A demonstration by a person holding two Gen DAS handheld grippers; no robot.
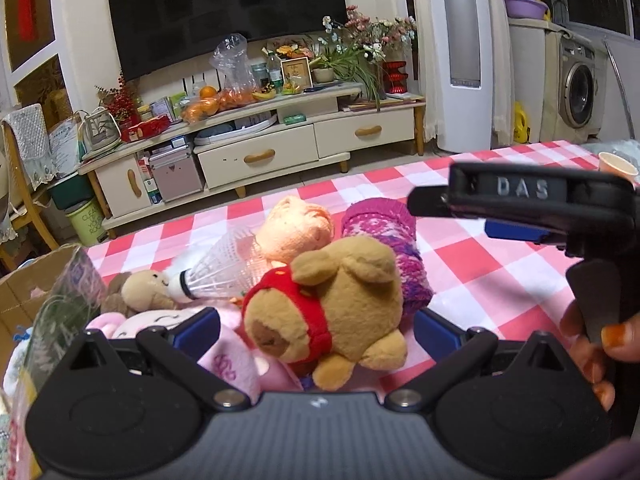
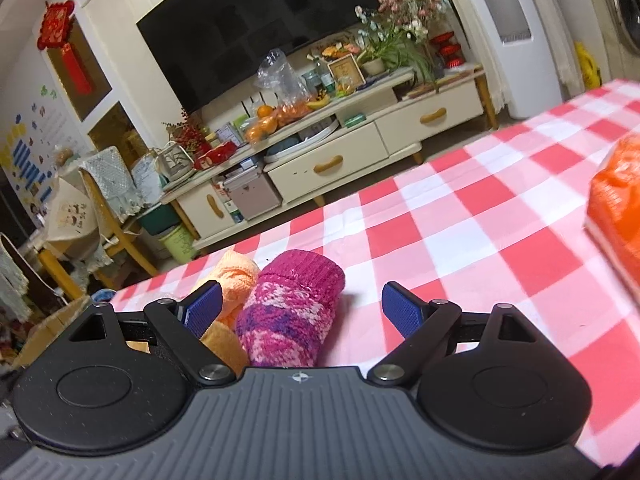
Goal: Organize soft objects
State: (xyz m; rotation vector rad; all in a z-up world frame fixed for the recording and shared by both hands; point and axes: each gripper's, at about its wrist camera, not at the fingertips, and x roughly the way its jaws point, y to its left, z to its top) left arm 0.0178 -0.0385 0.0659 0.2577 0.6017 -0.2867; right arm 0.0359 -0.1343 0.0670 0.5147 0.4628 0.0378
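Left gripper (image 1: 316, 330): jaws are sitting wide apart around the brown plush bear (image 1: 332, 312), not gripping anything yet.
Right gripper (image 2: 302, 312): also spread wide, holding nothing, with the pink knitted sock (image 2: 290, 308) lying between the blue pads (image 2: 204, 308).
Pile: bear is lying on top of a pink plush (image 1: 236, 360) near the table's (image 1: 480, 272) left edge, with a shuttlecock (image 1: 218, 270), a small tan plush (image 1: 146, 286) and a peach plush (image 1: 296, 230) crowding just behind it.
Box: cardboard box (image 1: 24, 292) is waiting off the left edge, probably where this stuff is going.
How I'd do it: I'm guessing squeezing the bear across its body, not an ear or leg, and lifting straight up so the shuttlecock isn't getting dragged along.
Far side: paper cup (image 1: 616, 166) is sitting by the table's far right corner.
Writing: "DAS" is showing on the other gripper's body in the left view; the green bin's (image 1: 90, 222) text is too blurry for me.
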